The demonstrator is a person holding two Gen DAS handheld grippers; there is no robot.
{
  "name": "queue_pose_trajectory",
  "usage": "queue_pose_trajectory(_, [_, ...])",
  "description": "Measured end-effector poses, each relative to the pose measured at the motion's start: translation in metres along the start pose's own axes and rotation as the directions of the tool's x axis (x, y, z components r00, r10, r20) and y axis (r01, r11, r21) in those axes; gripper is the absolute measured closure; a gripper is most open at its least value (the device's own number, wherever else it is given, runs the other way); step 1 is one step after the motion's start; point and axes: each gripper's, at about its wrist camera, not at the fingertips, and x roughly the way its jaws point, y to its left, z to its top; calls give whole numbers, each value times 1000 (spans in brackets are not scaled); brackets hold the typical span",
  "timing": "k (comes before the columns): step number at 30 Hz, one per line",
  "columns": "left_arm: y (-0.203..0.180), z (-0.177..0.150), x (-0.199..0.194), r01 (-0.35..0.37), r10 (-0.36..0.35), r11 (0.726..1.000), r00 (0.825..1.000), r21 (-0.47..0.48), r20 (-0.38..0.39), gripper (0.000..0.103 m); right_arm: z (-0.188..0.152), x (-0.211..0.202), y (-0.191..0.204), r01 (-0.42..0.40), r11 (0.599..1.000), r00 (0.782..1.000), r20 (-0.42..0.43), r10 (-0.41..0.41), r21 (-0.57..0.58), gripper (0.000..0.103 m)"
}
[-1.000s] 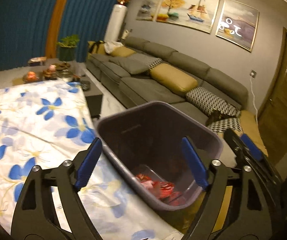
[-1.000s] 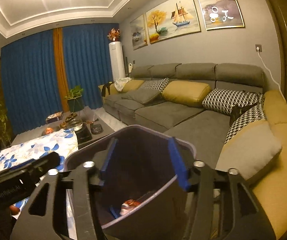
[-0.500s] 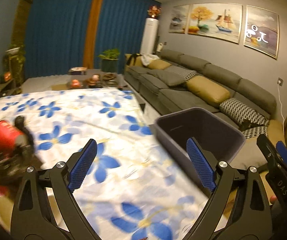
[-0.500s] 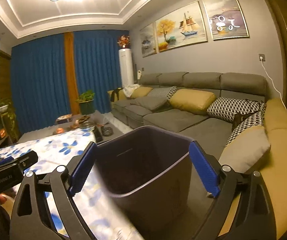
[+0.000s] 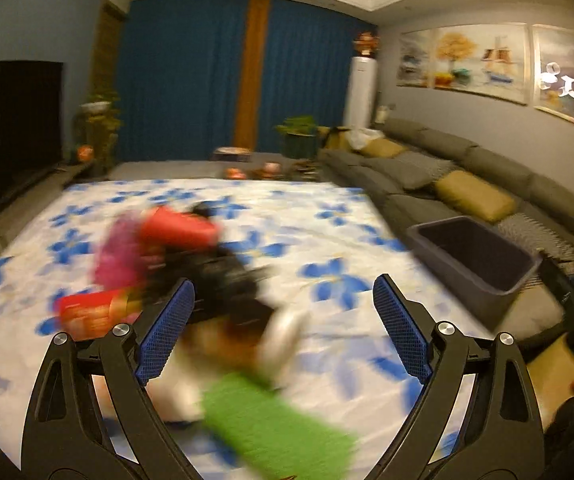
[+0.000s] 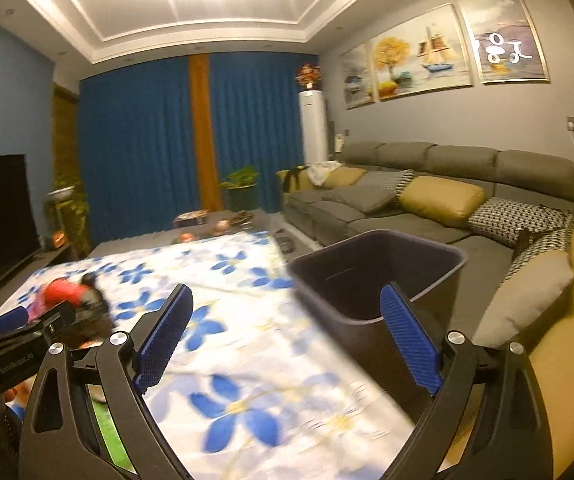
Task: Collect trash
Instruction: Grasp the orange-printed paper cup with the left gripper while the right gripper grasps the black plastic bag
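A blurred heap of trash lies on the flowered tablecloth [image 5: 287,216]: a red can [image 5: 179,228], a pink wrapper [image 5: 117,256], a red-orange packet [image 5: 87,314], something black [image 5: 227,280] and a green packet [image 5: 271,428]. My left gripper [image 5: 283,284] hangs open just above the heap, holding nothing. The dark grey bin [image 5: 475,256] stands off the table's right side. In the right wrist view my right gripper [image 6: 287,290] is open and empty, with the bin [image 6: 375,276] just beyond its right finger. The red can [image 6: 65,292] shows far left there.
A long grey sofa [image 6: 427,196] with yellow and patterned cushions runs along the right wall behind the bin. A low table with small items [image 5: 247,168] stands past the cloth's far edge. A dark TV [image 5: 11,120] stands at the left. Blue curtains close off the back.
Both views have swung left, away from the bin. The left gripper now faces the trash heap instead of the bin's inside. The right gripper's jaws have widened and drawn back from the bin.
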Motion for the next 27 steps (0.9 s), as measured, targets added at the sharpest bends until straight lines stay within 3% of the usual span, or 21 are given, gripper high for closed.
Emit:
queue_pose_trajectory(5, [48,-23,-13,-119,118,992,993,-30,-24,14,-10,-3,30,-66,998,997,-27,66,-11,12])
queue_pose_trajectory(11, [79,-39,-8,-166,160,984,983,-67,-88,14,-22,1,62,-142,989,988,-71,139,-37,12])
queue_pose_trajectory(21, [84,-47,14,-169,154,983,970,-66,-186,14,-37,8,84,-200,978,974,-121,192,-56,12])
queue_pose_trajectory(27, [96,-50,25,-155,123,981,962,-113,-243,14,-39,13,91,-219,974,969,-134,209,-60,12])
